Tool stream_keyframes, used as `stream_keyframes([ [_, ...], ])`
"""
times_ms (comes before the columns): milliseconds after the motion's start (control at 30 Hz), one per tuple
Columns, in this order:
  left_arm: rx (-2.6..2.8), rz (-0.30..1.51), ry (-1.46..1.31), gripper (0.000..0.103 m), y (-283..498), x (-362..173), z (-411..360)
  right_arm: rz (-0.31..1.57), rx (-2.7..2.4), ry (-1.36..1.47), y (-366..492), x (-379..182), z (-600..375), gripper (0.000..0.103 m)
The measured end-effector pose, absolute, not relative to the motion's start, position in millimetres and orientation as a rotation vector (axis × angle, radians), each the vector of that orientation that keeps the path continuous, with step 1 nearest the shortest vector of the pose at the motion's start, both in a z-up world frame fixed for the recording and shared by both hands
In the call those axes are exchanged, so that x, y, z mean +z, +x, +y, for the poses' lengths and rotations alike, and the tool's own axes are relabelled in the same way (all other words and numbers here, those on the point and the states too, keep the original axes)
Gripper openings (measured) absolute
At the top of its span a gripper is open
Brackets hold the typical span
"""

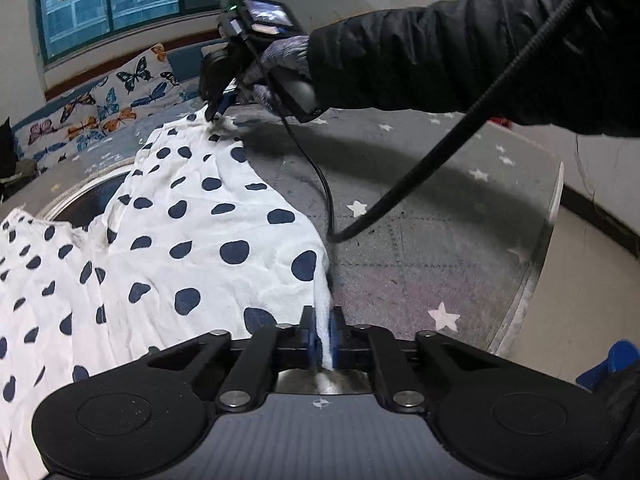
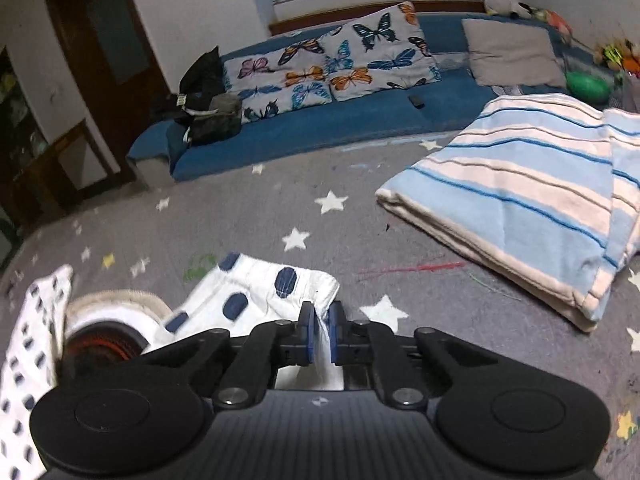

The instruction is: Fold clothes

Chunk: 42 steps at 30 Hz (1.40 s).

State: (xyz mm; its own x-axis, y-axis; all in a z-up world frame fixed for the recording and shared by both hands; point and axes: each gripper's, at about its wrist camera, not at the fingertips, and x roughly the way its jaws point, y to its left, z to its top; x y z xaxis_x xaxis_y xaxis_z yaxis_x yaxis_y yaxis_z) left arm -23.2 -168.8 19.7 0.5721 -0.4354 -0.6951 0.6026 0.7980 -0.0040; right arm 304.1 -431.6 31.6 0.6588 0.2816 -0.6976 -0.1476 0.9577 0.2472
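Observation:
A white garment with dark blue polka dots (image 1: 188,236) lies spread over the grey star-patterned table cover. My left gripper (image 1: 323,332) is shut on the garment's near right edge, with white cloth pinched between its blue pads. Farther away in the left wrist view, my right gripper (image 1: 216,114) is held by a gloved hand in a black sleeve and pinches the garment's far corner. In the right wrist view, my right gripper (image 2: 320,330) is shut on the polka-dot garment (image 2: 264,292) at its hemmed corner, cloth showing between the pads.
A folded blue and white striped blanket (image 2: 520,200) lies on the grey cover (image 2: 248,224) to the right. A blue sofa with butterfly cushions (image 2: 332,68) stands behind. A black cable (image 1: 440,148) hangs across the left wrist view. The table's edge (image 1: 552,216) runs at the right.

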Motion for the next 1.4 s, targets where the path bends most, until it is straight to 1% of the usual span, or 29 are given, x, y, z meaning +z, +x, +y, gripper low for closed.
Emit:
stream_keyframes([
  [167,-0.616,0.744,0.104,0.004,-24,31,-140,0.807,0.236,0.208,302,55,-435,0.006],
  [400,-0.588,0.742,-0.137,0.003,-34,45,-90,0.763,0.255,0.211,298,94,-413,0.005],
  [667,-0.544,0.689,-0.368,0.002,-52,59,-37,0.725,0.307,0.179,306,135,-345,0.005],
  [867,-0.491,0.632,-0.474,0.001,-66,63,2,0.723,0.367,0.139,317,148,-270,0.005],
  [1100,-0.462,0.668,-0.474,0.001,-67,54,16,0.740,0.436,0.056,318,141,-183,0.005],
  [1200,-0.503,0.680,-0.432,0.001,-63,53,6,0.748,0.439,0.036,318,138,-172,0.005],
  [1267,-0.541,0.689,-0.396,0.003,-60,51,-3,0.748,0.429,0.030,316,140,-170,0.005],
  [1400,-0.613,0.705,-0.328,0.005,-54,46,-22,0.744,0.410,0.037,314,144,-182,0.005],
])
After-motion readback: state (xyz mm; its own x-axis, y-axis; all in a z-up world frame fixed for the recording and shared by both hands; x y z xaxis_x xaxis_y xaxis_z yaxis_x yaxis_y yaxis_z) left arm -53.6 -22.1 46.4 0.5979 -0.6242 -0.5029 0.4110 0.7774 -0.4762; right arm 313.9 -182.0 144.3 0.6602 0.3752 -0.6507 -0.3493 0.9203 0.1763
